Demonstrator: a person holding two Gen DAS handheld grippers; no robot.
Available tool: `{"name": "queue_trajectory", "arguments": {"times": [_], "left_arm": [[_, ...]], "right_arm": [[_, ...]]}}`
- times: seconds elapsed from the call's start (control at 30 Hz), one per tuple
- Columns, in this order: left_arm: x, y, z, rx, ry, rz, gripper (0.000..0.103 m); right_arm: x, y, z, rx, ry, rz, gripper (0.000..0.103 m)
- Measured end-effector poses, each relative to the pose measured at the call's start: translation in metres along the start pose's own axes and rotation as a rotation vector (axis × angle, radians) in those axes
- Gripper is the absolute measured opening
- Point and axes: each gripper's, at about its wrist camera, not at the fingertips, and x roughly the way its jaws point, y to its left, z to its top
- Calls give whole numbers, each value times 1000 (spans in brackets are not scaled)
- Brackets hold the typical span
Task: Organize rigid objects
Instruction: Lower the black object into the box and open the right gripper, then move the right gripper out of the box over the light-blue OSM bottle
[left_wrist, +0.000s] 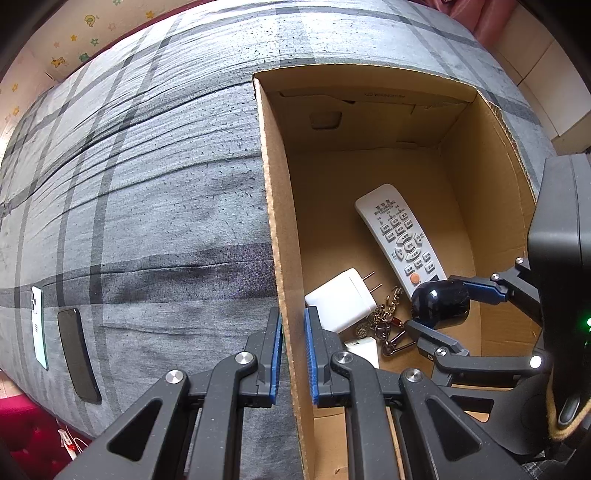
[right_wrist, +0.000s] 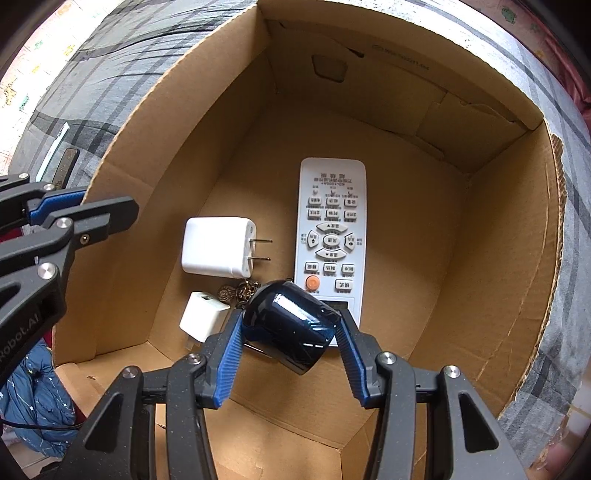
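Right wrist: glossy black rounded cup (right_wrist: 291, 325) clamped between fingers; left fingers pinch cardboard box (left_wrist: 284, 229) wall.

A home bedroom: plaid bed sheet (left_wrist: 147, 184), cartoon-sticker wallpaper (left_wrist: 74, 48), pink curtain (left_wrist: 480, 14)

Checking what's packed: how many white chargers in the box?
2. Large charger lies on the box floor left of the remote; small charger sits just nearer the camera, beside the keychain. Others may hide under the gripper.
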Motion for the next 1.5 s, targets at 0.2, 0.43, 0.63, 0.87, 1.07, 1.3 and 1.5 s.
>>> {"name": "queue_trajectory", "arguments": {"times": [0.2, 0.43, 0.63, 0.87, 1.07, 1.3, 1.5], "left_arm": [[0, 0, 1, -1, 1, 1, 12], [0, 0, 0, -2, 1, 3, 12], [-1, -1, 0, -2, 0, 3, 12], [-1, -1, 0, -2, 1, 4, 12], [-1, 1, 0, -8, 3, -1, 12], [-1, 1, 0, -8, 5, 2, 12], [0, 1, 1, -9, 9, 4, 12]], "right_arm": [[-5, -1, -2, -3, -19, 5, 68], [-16, 1, -5, -16, -50, 0, 83], [-31, 4, -6, -14, -83, 11, 94], [-57, 5, -8, -19, -140, 7, 102], [-81, -6, -11, -10, -176, -8, 102], [-95, -36, -12, 43, -193, -30, 102], [-107, -71, -12, 103, -213, -60, 102]]}}
